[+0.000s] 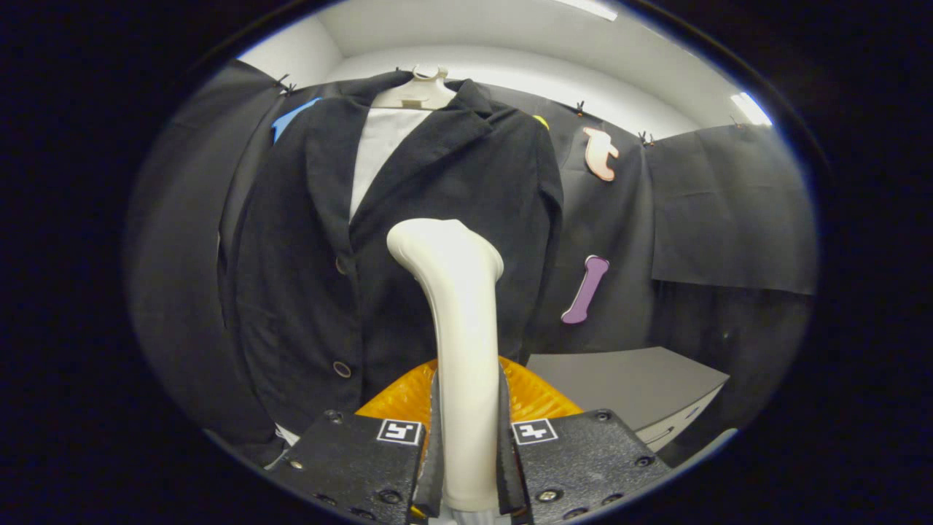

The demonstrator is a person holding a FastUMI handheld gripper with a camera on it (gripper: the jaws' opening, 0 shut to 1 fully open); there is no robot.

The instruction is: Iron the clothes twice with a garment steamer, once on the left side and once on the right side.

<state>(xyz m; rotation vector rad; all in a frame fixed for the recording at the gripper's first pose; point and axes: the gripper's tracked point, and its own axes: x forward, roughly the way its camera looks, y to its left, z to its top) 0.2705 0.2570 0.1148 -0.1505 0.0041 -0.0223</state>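
Gripper view has the hand-held gripper [466,456] clamped on the handle of the garment steamer [458,343], both fingers pressing the cream handle from either side, low down near its base. That low grip makes sense to me: it leaves the whole upper stalk free, and the head at the top curves over toward 11 o'clock so the steam face points at the cloth rather than at the camera

Straight ahead of the fingers, beyond the steamer, hangs the black jacket [408,240] on a pale hanger [421,91] up at 12 o'clock, with a white shirt [383,149] showing in the V of the lapels. Hanging it upright lets the fabric drop flat under its own weight, so a steamer can run down each front panel. It looks buttoned, with one button [342,369] low at about 8 o'clock from the steamer head

The head sits in front of the jacket roughly on its centre line, a bit toward the panel at 3 o'clock. Whether it's touching the fabric or just near it, I can't tell from this angle

Behind the handle, right above the fingers, is some ribbed orange thing [536,397], no idea what exactly. Off at 4 o'clock there's a grey bench [627,383] with a drawer front

My guess is we're lined up for a pass, and I can't judge which side has been done
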